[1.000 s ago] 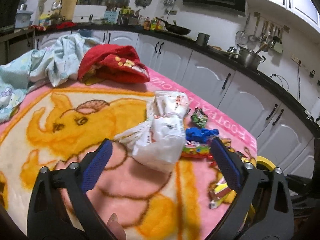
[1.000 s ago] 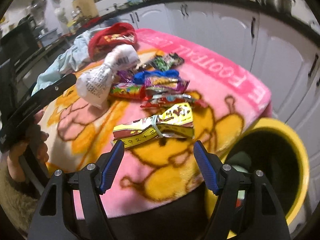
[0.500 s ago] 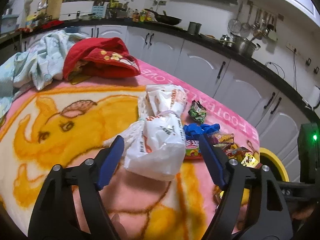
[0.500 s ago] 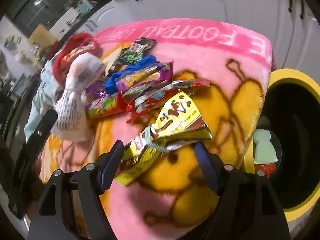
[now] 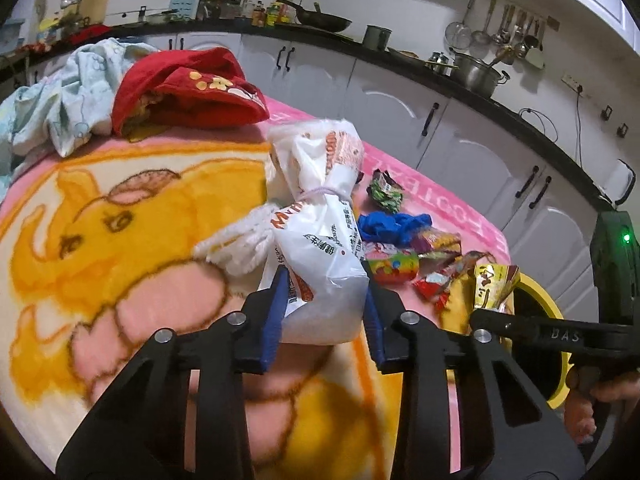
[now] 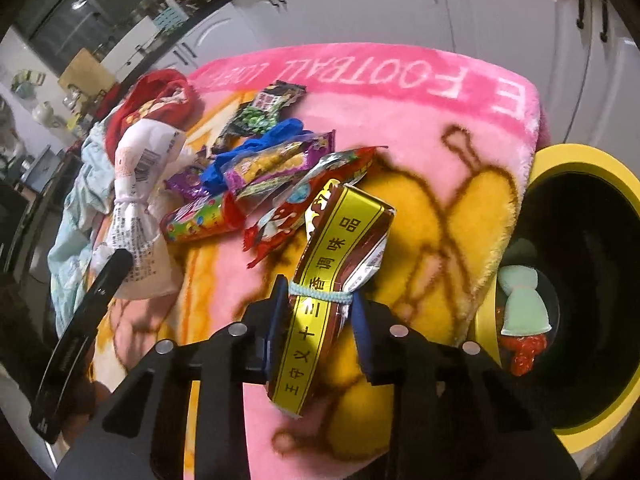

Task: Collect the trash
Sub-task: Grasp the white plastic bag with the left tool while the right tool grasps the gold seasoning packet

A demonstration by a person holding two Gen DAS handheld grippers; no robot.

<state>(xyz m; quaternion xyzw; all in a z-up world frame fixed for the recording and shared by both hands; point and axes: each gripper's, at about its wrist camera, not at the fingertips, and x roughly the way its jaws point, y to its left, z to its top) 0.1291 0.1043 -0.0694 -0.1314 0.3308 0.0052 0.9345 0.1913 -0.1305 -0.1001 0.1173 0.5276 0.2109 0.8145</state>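
The left tool point(image 5: 324, 304) has just been closing, and its blue pads now pinch the lower end of a white plastic bag point(image 5: 320, 240), tied at the middle, lying on the pink blanket point(image 5: 120, 220) that covers the desk. The right tool point(image 6: 320, 312) has likewise been closing and grips a yellow spice packet point(image 6: 340, 248) bound with a band, its upper end raised off the blanket. Loose snack wrappers point(image 6: 256, 184) lie heaped between the 2. Just beside the desk's edge stands a yellow bin point(image 6: 576, 160); inside it lie a pale green piece point(image 6: 520, 300) and something red point(image 6: 524, 352).
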